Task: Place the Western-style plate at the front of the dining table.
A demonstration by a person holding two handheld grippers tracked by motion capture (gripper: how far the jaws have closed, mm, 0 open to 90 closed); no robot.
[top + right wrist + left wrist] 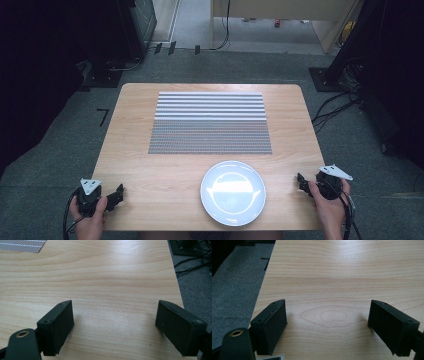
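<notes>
Presently, my stock at this station, item by item:

Table (150, 165): light wood, rounded corners, standing on grey carpet (45, 165). I read places from the table's centre, twelve o'clock being the far edge.

Placemat (210, 122): striped, white bands on its far half and finer grey weave on its near half, lying flat from centre toward twelve o'clock. In the right gripper view I see one corner of it (22, 245) at the upper left.

Plate (233, 192): white, round, glossy, nothing on it. It sits at six o'clock, just short of the near edge and just below the placemat without touching it. It lies between my two grippers, nearer the right one, and neither touches it.

Left gripper (119, 192): at about eight o'clock, by the near left corner, held in the left hand (90, 220), grey three-cornered plate on top, cable trailing down off the edge. In its own view (327, 320) the jaws stand wide apart with bare wood between them, and the table's left edge and carpet run past at the upper left.

Right gripper (301, 181): at about four o'clock, by the near right edge, held in the right hand (330, 205), same grey plate on top. In its own view (114, 320) the jaws are likewise spread wide over bare wood, with the table's right edge and floor cables (192, 262) at the upper right
</notes>
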